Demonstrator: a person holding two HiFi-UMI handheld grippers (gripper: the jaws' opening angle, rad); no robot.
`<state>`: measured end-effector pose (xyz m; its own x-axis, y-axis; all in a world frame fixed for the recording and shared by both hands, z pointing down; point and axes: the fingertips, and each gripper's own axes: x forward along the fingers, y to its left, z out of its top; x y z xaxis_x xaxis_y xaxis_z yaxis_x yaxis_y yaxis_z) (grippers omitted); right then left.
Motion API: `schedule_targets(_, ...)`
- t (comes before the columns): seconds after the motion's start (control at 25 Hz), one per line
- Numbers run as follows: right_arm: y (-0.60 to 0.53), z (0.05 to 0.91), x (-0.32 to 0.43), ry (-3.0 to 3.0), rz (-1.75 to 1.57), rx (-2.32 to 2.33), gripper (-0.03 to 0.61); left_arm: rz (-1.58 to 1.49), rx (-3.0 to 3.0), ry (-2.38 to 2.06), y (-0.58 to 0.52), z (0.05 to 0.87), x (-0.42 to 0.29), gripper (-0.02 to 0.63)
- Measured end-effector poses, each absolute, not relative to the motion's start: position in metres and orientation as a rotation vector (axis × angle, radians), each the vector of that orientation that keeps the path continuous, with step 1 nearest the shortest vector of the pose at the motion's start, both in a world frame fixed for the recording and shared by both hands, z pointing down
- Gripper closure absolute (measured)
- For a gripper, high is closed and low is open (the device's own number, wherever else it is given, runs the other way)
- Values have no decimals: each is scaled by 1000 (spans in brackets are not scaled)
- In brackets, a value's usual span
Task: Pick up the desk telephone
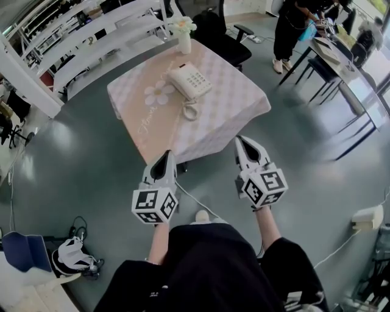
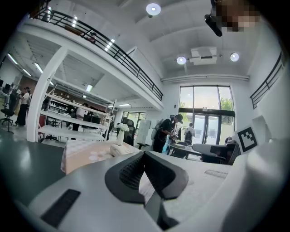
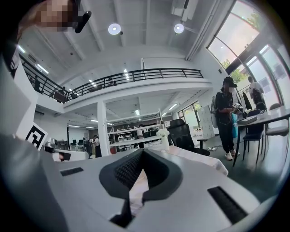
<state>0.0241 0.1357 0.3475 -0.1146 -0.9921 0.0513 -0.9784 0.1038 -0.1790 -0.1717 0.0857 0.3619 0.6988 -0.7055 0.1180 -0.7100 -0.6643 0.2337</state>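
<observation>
Left hand-held gripper [image 1: 167,155], right hand-held gripper [image 1: 241,141] closed, empty; vase [image 1: 184,42] holds white flowers [image 1: 183,25]

Bright daylight from tall windows [image 2: 206,108], round ceiling lamps [image 2: 153,8] glowing, fisheye bending, dark vignetted corners

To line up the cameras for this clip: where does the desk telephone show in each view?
Head view: desk telephone at top centre, on the checked table.
Left gripper view: it is small, left of centre, on the table's near end.
Right gripper view: not visible.
Shared landmark: the flower vase, seen in all three.
</observation>
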Motion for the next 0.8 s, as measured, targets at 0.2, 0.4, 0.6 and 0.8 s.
schedule_targets(0.2, 112, 361, 23, 2312, -261, -2037, 586, 40, 2642, -1099, 65, 372, -161, 615)
schedule_targets(0.4, 95, 365, 30, 2313, -263, -2050, 586, 37, 2625, -1080, 49, 377, -151, 615)
schedule_targets(0.6, 71, 376, 42, 2305, -305, -2044, 586, 49, 2594, -1093, 29, 386, -145, 615)
schedule_targets(0.8, 28, 385, 55, 2341, -330, -2001, 586, 49, 2556, -1140, -3, 394, -133, 615)
